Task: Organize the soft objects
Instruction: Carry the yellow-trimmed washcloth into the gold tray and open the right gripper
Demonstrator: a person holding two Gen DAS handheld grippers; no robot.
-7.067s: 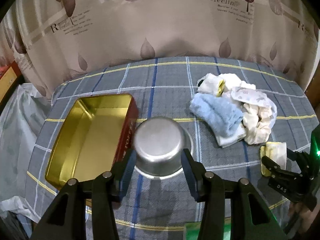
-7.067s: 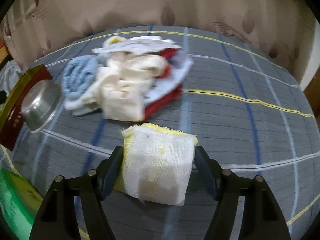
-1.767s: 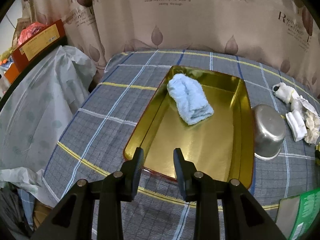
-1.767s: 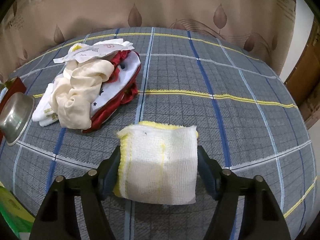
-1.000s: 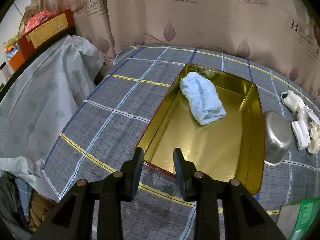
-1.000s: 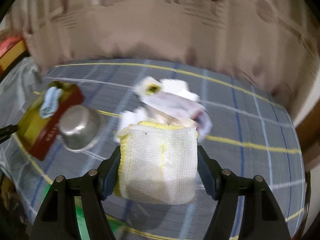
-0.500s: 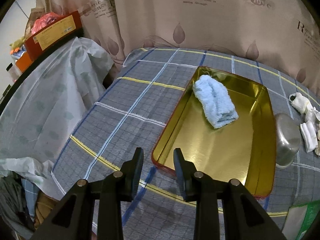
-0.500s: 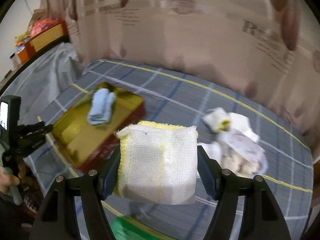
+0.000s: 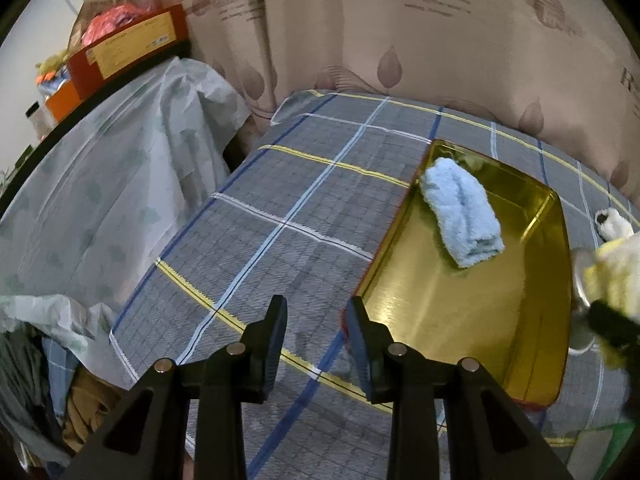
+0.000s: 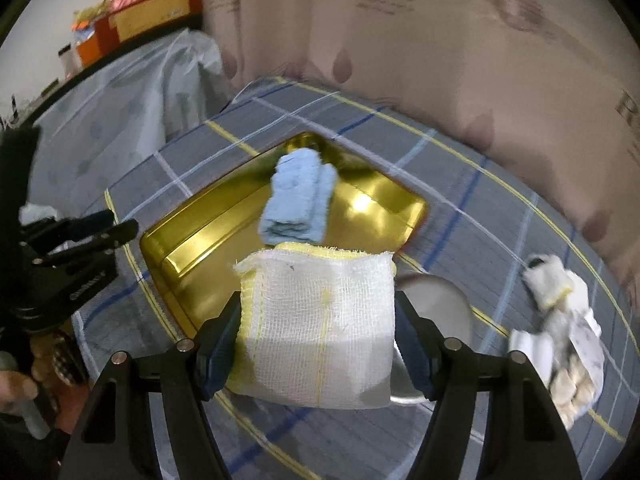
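Observation:
A gold tin tray (image 9: 460,312) lies on the plaid table with a rolled light-blue towel (image 9: 460,212) at its far end. My left gripper (image 9: 317,332) hovers open by the tray's near left corner, with nothing between its fingers. My right gripper (image 10: 318,344) is shut on a folded white gauze cloth (image 10: 320,320) with yellow edging. It holds the cloth in the air over the tray's (image 10: 208,240) near edge, in front of the blue towel (image 10: 298,204). That cloth (image 9: 612,272) shows blurred at the left wrist view's right edge.
A steel bowl (image 10: 436,300) sits right of the tray, partly hidden behind the cloth. A pile of pale cloths (image 10: 560,340) lies further right. Plastic-covered furniture (image 9: 100,184) stands beyond the table's left edge, and a curtain (image 9: 440,40) hangs behind. A green packet (image 9: 612,440) lies at the front.
My right gripper has swung left with the gauze cloth, from near the cloth pile to over the gold tray. My left gripper has drifted slightly left, still open.

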